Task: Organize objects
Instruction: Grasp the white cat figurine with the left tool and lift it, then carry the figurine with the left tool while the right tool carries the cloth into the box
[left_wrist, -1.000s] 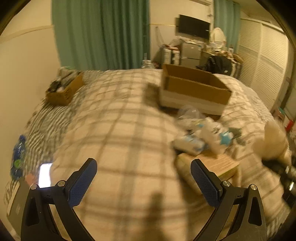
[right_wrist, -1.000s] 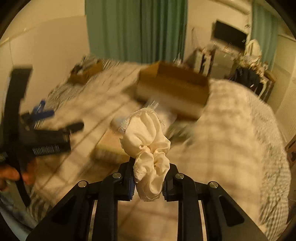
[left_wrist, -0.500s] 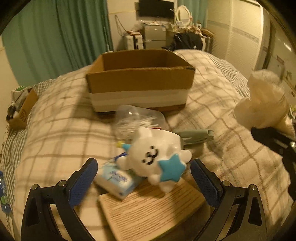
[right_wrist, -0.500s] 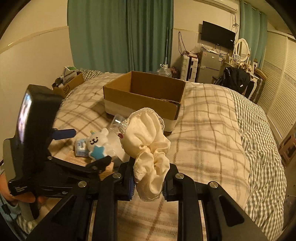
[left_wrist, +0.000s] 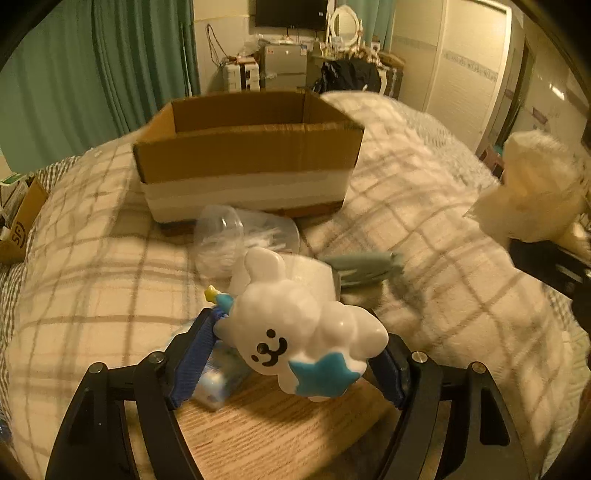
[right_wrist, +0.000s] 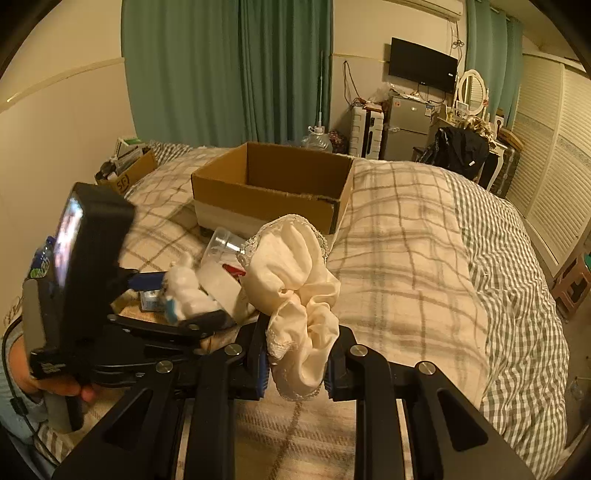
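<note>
gripping: the left gripper (left_wrist: 295, 354) clamped its blue-padded jaws on a glossy white cat figurine (left_wrist: 299, 325), a rounded moulded toy with a drawn smile and a teal star at its front.
figurine's place: it was tilted between the jaws, above a wood-grain board (left_wrist: 280, 424) on the bed (left_wrist: 92, 266); whether it touched the board could not be told.
right gripper (right_wrist: 295, 363): jaws shut on a cream scrunchie (right_wrist: 295, 280), soft, gathered cloth with a lace edge.
box: an open cardboard box (left_wrist: 247, 155) with a white lower band sat beyond on the plaid cover.
nearby: a clear plastic cup (left_wrist: 221, 240) lay on its side just before the box; a small blue packet (left_wrist: 218, 376) lay on the board.
</note>
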